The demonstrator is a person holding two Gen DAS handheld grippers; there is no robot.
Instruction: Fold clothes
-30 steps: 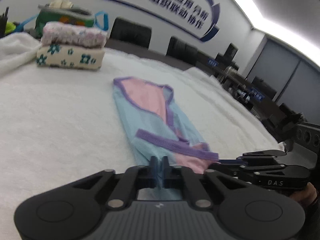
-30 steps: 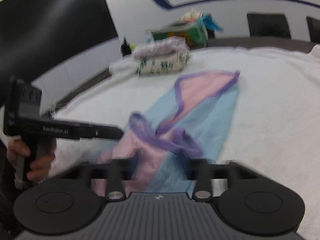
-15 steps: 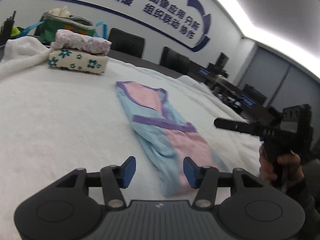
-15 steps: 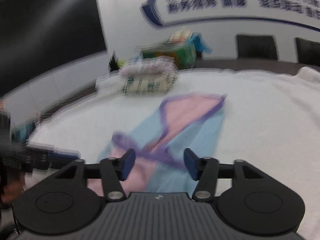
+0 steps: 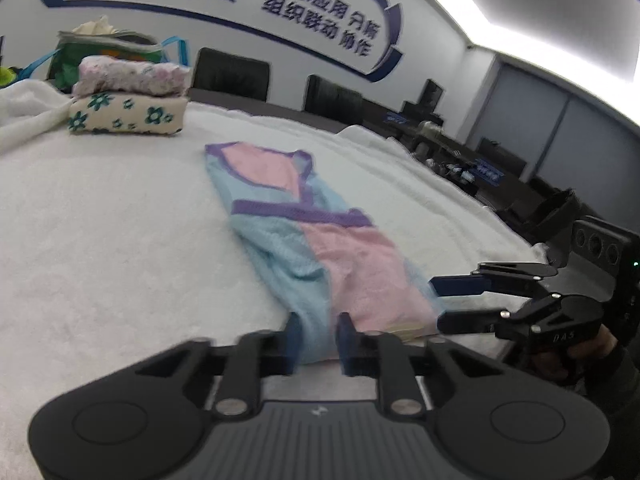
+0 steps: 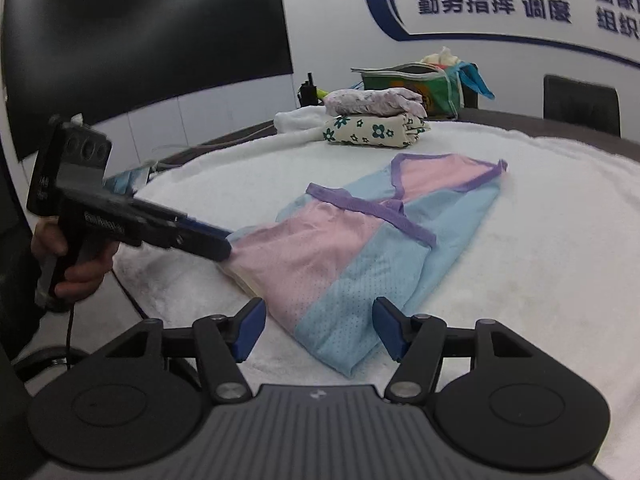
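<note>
Left wrist view: the left gripper (image 5: 316, 338) has its jaws narrowed around the near hem of the garment (image 5: 304, 240), with a fold of pale blue cloth filling the gap between them. The pads are blurred, so whether they already pinch the cloth or are only closing on it I cannot tell. The garment, pink and blue with purple trim, lies lengthwise straight ahead of this gripper on the white-covered bench (image 5: 100, 240). Off to the right the right gripper (image 5: 444, 300) shows side-on, its two fingers apart, one above the other, at the pink corner of the hem.

Right wrist view: the right gripper (image 6: 318, 326) is wide open and holds nothing; the blue corner of the hem lies between its fingers, just short of the pads. To its left the left gripper (image 6: 228, 246) meets the pink corner, where the cloth looks slightly lifted, though its tips merge with the fabric.

This looks like the start of an end-to-end fold: both near corners being taken. The next move calls for the right gripper to reach forward and close on its corner, then both to lift together and carry the hem toward the far neckline.

Beyond the garment, a stack of folded clothes (image 6: 374, 120) sits ahead; a green bag (image 6: 412, 80) behind it is partly hidden. The bench's near edge is cut off by the gripper bodies.
</note>
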